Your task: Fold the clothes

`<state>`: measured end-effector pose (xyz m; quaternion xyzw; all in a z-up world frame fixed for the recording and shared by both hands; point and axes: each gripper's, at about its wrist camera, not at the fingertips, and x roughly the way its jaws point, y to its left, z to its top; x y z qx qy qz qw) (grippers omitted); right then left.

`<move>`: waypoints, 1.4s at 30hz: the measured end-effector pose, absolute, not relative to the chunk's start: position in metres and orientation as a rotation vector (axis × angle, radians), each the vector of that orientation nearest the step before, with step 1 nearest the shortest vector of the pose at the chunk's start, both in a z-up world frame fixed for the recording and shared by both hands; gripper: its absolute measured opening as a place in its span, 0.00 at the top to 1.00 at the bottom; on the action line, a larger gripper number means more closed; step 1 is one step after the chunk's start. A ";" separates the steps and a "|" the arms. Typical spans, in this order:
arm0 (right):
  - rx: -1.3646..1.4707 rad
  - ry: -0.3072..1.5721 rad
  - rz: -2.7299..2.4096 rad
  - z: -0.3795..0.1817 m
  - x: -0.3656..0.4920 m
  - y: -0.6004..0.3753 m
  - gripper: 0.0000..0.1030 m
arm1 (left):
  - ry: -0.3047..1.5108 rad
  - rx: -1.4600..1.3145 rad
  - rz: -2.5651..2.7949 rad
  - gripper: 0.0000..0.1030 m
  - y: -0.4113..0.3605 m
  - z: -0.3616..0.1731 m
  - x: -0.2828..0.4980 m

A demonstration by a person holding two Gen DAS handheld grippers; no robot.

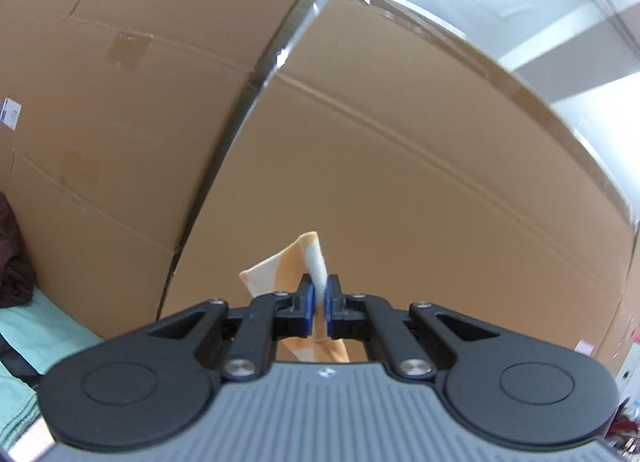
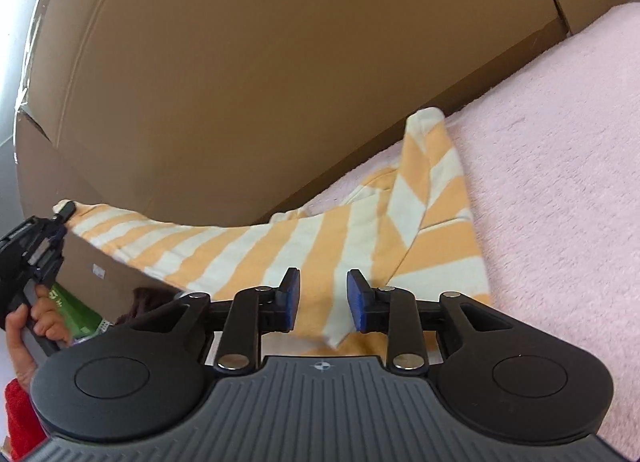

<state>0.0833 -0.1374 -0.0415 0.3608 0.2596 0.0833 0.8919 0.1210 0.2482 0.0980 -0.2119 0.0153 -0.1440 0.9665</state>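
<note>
Striped garment (image 2: 280, 246) between both tongs

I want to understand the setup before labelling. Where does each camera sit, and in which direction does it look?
Left wrist view: sits on the left tool, looks level at the cardboard boxes; its pads are shut on a corner of the striped garment.
Right wrist view: sits on the right tool, looks down over the pink blanket; its pads are apart above the cloth, and the person's hand shows at the left.
Shared: the striped garment, the boxes, and the left tool, seen in both views.
</note>
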 end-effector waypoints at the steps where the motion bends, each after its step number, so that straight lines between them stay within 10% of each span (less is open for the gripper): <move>1: 0.736 0.567 0.153 -0.045 0.089 -0.137 0.71 | 0.018 -0.432 -0.295 1.00 0.250 0.097 0.118; 11: 0.666 0.513 0.034 -0.040 0.131 -0.156 0.74 | -0.089 -0.444 -0.203 1.00 0.266 0.043 0.055; 25: 0.847 0.450 -0.053 -0.081 0.131 -0.209 0.92 | 0.253 -0.541 0.168 1.00 0.276 -0.046 0.017; 36: 0.722 0.476 0.039 -0.068 0.146 -0.199 0.83 | 0.334 -0.574 0.214 1.00 0.276 -0.056 -0.011; 42: 0.798 0.509 -0.002 -0.085 0.148 -0.217 1.00 | 0.322 -0.630 0.222 1.00 0.292 -0.051 0.002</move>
